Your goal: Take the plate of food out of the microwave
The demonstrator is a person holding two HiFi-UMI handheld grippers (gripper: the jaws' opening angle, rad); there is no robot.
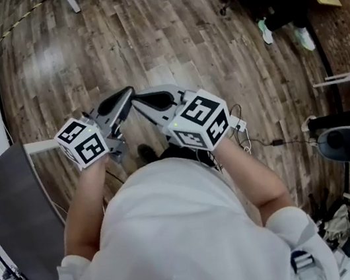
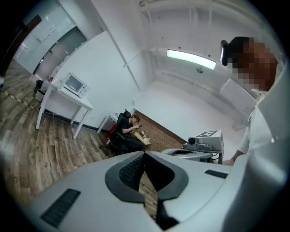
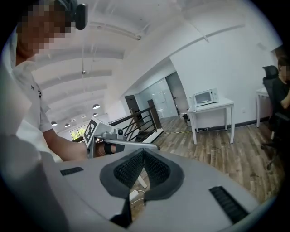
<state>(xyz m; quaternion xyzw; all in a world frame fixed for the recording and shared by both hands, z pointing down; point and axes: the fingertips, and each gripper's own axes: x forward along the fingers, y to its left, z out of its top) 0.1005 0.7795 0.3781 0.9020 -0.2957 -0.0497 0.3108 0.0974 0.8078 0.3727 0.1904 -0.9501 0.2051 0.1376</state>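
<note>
The white microwave (image 2: 74, 84) stands far off on a white table (image 2: 68, 97) by the wall, and it shows again (image 3: 205, 97) in the right gripper view. Its door looks closed, and no plate of food is visible. Both grippers are held close in front of the person's chest above the wood floor. My left gripper (image 1: 128, 94) is shut with nothing between its pads (image 2: 134, 170). My right gripper (image 1: 137, 100) points toward the left one and is also shut and empty, its pads (image 3: 131, 168) meeting at the tip.
A person sits at a desk (image 2: 129, 129) by a brick wall, with a dark office chair (image 3: 274, 97) nearby. A black railing (image 3: 136, 124) and a dark panel (image 1: 13, 211) lie to the left. Equipment (image 1: 346, 142) and a cable (image 1: 276, 143) sit on the floor at right.
</note>
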